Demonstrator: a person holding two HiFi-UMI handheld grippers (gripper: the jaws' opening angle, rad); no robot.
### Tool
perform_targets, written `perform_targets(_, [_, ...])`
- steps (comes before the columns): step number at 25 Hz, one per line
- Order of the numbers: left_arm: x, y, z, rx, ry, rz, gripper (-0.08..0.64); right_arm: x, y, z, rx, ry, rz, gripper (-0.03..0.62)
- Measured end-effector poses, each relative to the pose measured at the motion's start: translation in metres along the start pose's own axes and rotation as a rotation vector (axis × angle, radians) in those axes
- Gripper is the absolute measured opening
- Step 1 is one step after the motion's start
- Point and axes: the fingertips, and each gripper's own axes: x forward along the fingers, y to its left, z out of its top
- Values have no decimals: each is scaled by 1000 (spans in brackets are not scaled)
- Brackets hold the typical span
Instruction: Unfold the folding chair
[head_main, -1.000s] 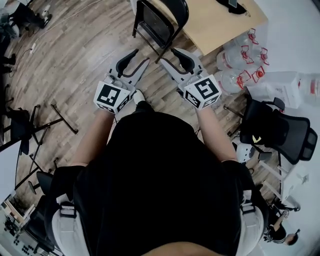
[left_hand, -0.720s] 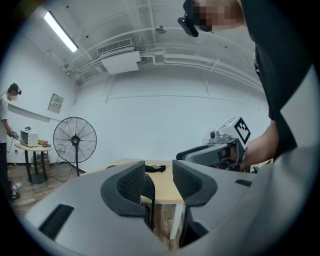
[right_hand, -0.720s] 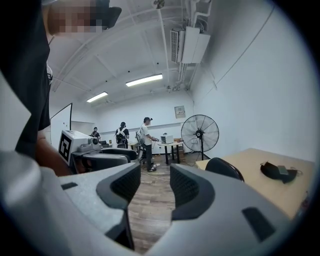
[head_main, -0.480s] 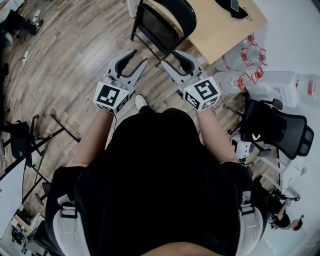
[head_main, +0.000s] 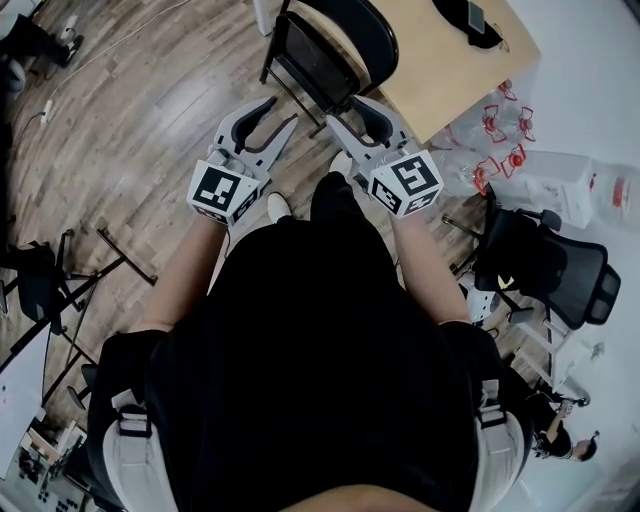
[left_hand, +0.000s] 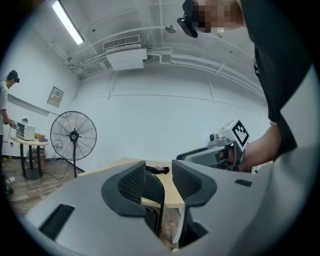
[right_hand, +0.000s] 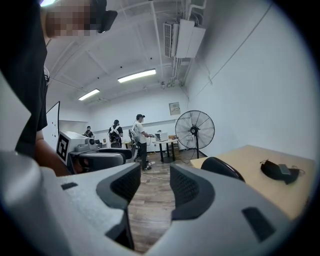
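Observation:
A black folding chair (head_main: 330, 50) stands folded and leans against the edge of a wooden table (head_main: 440, 60) at the top of the head view. My left gripper (head_main: 268, 115) hovers short of the chair's left side; its jaws are closing and still stand a narrow gap apart with nothing between them. Through that gap in the left gripper view (left_hand: 158, 176) I see the chair's rounded back (left_hand: 152, 187) further off. My right gripper (head_main: 358, 112) is just short of the chair's lower right, open and empty. In the right gripper view (right_hand: 155, 182) the chair back (right_hand: 222, 170) lies to the right of the jaws.
A black item (head_main: 470, 18) lies on the table. Clear water jugs (head_main: 500, 140) and a black office chair (head_main: 545, 265) stand on the right. A stand's black legs (head_main: 90, 260) are at the left. A floor fan (left_hand: 73, 136) and several people (right_hand: 139, 137) are further off.
Both grippers have moved forward toward the folded chair as the person stepped closer. The chair now sits nearer the jaw tips in the head view.

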Motion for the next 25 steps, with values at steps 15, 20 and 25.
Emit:
perform_targets(15, [130,55,6,11,-18,146,155,71,-163,21,-42,62,82,184])
perform_targets(20, [168,73,0,-8,-10,194,155,102,-221,5,-22,199,87,184])
perform_targets(25, [200,84,-7,8,8,236,153,123,-262,-13,-33,318,98,184])
